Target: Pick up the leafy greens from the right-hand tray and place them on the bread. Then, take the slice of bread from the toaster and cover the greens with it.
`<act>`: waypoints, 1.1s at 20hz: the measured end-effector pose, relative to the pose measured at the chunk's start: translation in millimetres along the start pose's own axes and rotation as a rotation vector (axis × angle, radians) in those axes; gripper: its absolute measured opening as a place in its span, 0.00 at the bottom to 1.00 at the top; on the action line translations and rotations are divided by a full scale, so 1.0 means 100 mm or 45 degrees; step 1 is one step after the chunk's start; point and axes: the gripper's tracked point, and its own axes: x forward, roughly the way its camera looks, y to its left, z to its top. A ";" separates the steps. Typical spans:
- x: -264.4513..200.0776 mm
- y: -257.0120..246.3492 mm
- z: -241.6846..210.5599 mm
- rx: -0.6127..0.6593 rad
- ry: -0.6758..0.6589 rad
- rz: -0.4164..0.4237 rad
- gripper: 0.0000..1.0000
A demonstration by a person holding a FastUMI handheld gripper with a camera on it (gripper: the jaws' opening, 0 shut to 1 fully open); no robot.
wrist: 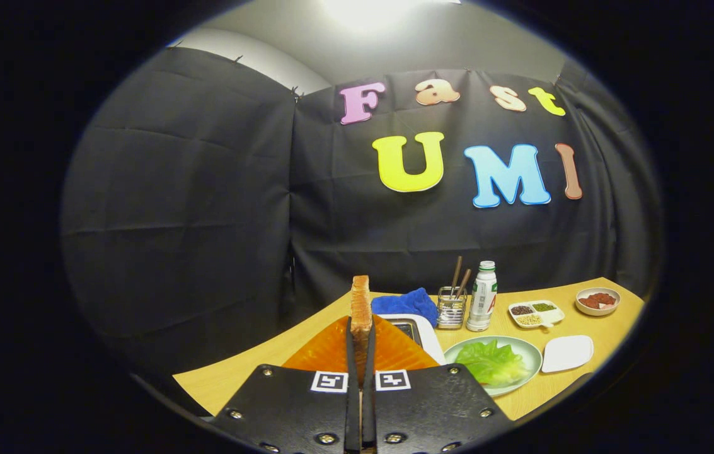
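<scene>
Since gripper [360,329] is clamped tight on bread slice [360,301], slice standing upright btwn both fingers, I'd call this 2nd half of job: cover step. Toaster [423,334] sits just ahead, bit right of tips. Leafy greens [489,362] lie on green plate [530,352] ahead-right; can't tell if bread's under them. Next imo: swing right, tip slice flat, lower square over greens, then let go. Slice thin, so go easy w/ tilt.
</scene>
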 end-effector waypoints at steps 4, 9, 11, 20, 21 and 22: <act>-0.06 -0.05 0.18 0.018 -0.027 0.018 0.02; -0.16 -0.18 0.40 0.012 -0.076 0.023 0.02; -0.19 -0.29 0.39 0.007 -0.075 0.024 0.02; -0.40 -1.11 0.40 -0.088 -0.078 -0.142 0.02; -0.41 -1.19 0.38 -0.101 -0.073 -0.159 0.02; -0.42 -1.26 0.35 -0.115 -0.066 -0.174 0.02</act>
